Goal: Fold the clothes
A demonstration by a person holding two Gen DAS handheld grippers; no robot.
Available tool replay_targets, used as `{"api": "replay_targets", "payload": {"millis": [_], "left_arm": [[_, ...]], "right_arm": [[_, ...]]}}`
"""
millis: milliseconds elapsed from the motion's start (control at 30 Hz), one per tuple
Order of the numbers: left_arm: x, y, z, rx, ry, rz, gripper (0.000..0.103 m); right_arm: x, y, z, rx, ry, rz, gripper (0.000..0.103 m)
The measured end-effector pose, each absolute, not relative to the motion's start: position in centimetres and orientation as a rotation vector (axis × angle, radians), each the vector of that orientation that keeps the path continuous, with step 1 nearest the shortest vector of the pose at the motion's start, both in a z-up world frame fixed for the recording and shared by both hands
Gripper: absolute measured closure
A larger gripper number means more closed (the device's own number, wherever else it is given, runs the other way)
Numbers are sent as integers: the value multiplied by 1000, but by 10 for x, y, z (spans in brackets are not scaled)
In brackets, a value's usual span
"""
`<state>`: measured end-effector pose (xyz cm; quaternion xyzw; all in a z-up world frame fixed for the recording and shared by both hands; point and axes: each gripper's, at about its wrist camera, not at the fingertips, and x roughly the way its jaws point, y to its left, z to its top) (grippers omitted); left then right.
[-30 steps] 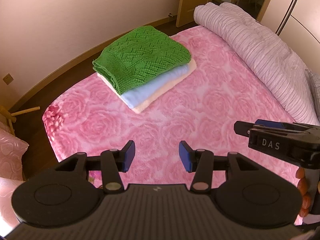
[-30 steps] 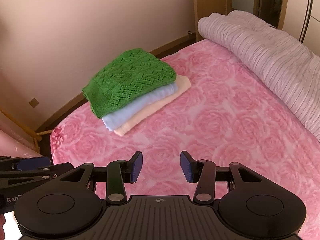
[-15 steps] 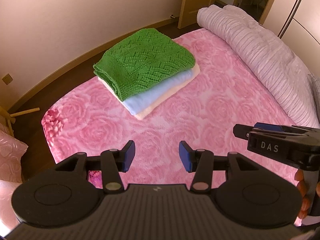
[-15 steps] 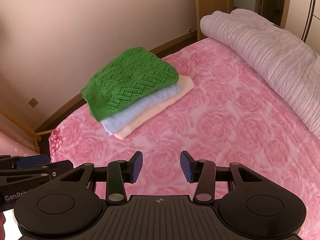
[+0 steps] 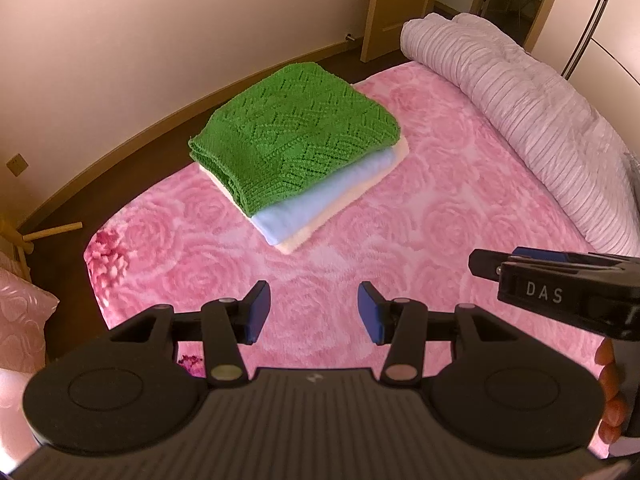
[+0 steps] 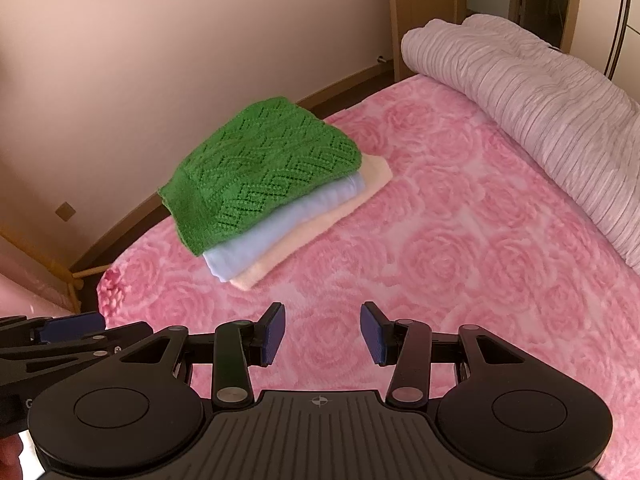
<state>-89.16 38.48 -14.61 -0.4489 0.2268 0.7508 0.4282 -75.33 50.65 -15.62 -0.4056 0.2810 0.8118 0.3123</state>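
A folded green knit sweater (image 5: pixel 292 132) tops a stack with a folded light blue garment (image 5: pixel 320 204) and a folded cream garment (image 5: pixel 308 236) below, on the pink rose-patterned bed cover (image 5: pixel 440 220). The stack also shows in the right wrist view, with the green sweater (image 6: pixel 260 168) on top. My left gripper (image 5: pixel 310 316) is open and empty, above the cover, short of the stack. My right gripper (image 6: pixel 322 332) is open and empty, also short of the stack; it shows from the side in the left wrist view (image 5: pixel 560 284).
A rolled lilac striped duvet (image 5: pixel 540 120) lies along the bed's right side. The bed's left edge drops to dark floor by the wall (image 5: pixel 120 40). A pink cushion (image 5: pixel 20 320) and wooden rack (image 5: pixel 40 236) stand at left. A doorway (image 5: pixel 400 0) is behind.
Both grippers have drifted slightly, so the stack sits a little lower and more to the right in both views. Both stay open and empty. The clothes have not moved.
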Motion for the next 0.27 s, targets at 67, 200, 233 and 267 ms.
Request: {"api": "replay_targets", "payload": {"millis": [67,200,233,267], "left_arm": [[-892,386,-145,-1115,561,1873,59],[-891,385,-142,-1101,545,1874,59],[-891,384,-140,-1090,538,1876,59],[-890,383,-139,-1073,538,1883,59]], "right_arm": [[-754,507,-155,-1065,741,2141,57],[-753,505,-152,-1056,742,2141,57],[-753,504,-151,-1053,741,2142,57],[-753,503,-150,-1050,741,2142,57]]}}
